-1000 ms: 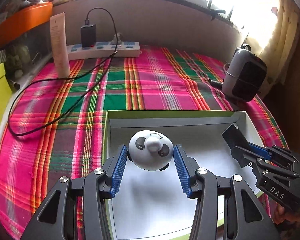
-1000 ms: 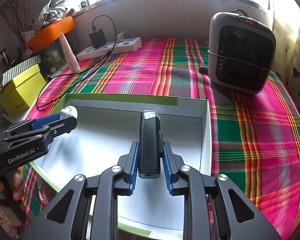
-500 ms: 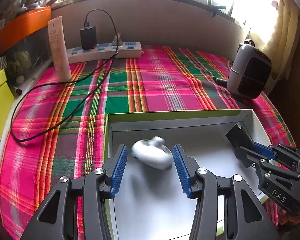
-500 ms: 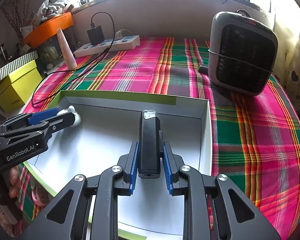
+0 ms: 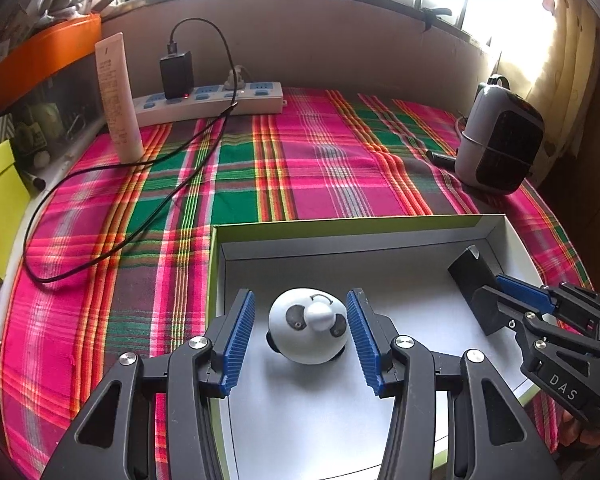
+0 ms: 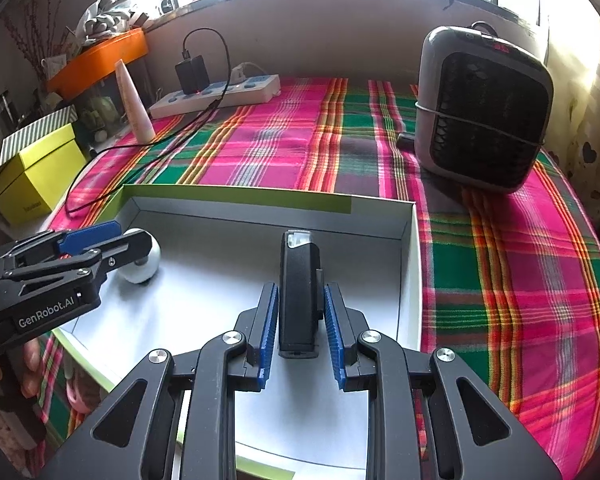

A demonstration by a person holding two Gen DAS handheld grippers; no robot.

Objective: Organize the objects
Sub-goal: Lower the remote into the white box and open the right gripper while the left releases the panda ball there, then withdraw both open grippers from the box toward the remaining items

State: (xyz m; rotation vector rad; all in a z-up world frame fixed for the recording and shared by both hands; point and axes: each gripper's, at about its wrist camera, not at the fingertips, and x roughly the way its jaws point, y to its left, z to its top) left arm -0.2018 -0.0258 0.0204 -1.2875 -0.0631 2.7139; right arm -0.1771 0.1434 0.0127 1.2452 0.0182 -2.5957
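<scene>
Lowering my right gripper (image 6: 300, 334), pinching the black device (image 6: 299, 292), toward the box's (image 6: 236, 194) right wall. My left gripper (image 5: 300, 338) stays spread around the panda toy (image 5: 308, 326); lift clear gently.

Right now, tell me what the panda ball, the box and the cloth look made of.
Panda ball: smooth matte white, probably plastic or rubber; soft sheen, painted patches.
Box: cardboard; thin folded walls, plain matte white inside, green outside.
Cloth: woven fabric; plaid threads, slight wrinkles.
</scene>
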